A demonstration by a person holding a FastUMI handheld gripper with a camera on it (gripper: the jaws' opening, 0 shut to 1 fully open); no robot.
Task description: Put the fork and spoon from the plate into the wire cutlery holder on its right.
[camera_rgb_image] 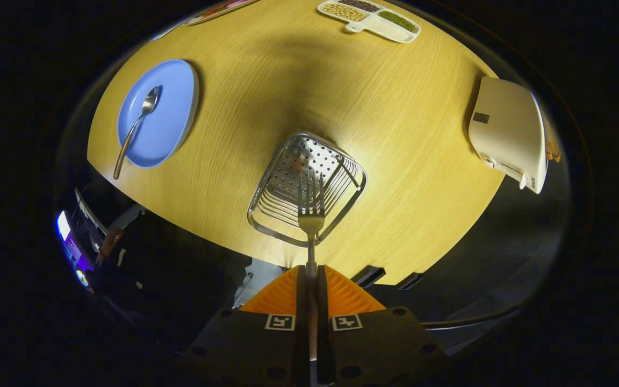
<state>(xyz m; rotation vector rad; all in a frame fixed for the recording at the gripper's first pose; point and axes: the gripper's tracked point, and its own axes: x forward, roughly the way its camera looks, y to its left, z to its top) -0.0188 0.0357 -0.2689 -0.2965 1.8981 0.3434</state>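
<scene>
With the fork (311, 207) pinched by its handle between the two fingers, the gripper (311, 275) hangs above the wire cutlery holder (306, 185), looking almost straight down into it. The jaws are closed on the handle, both fingers pressing it, and the fork runs straight ahead of them toward twelve o'clock, its tines pointing down over the holder's open mouth. Holding the fork by the far end of the handle leaves the tines free to enter first and keeps the fingers clear of the wire rim. The holder stands upright on the wooden table (406, 118), and its perforated floor shows through the opening, so the line of descent appears well centred. The spoon (136, 126) lies on the blue plate (175, 113) at about ten o'clock from the holder, well apart from it, bowl toward the far rim and handle overhanging the near rim. A divided tray of beans (372, 19) sits at one o'clock near the table's far edge, and a white box (508, 131) at three o'clock. By this evidence the fork's transfer is nearly complete; the spoon's has not begun.
</scene>
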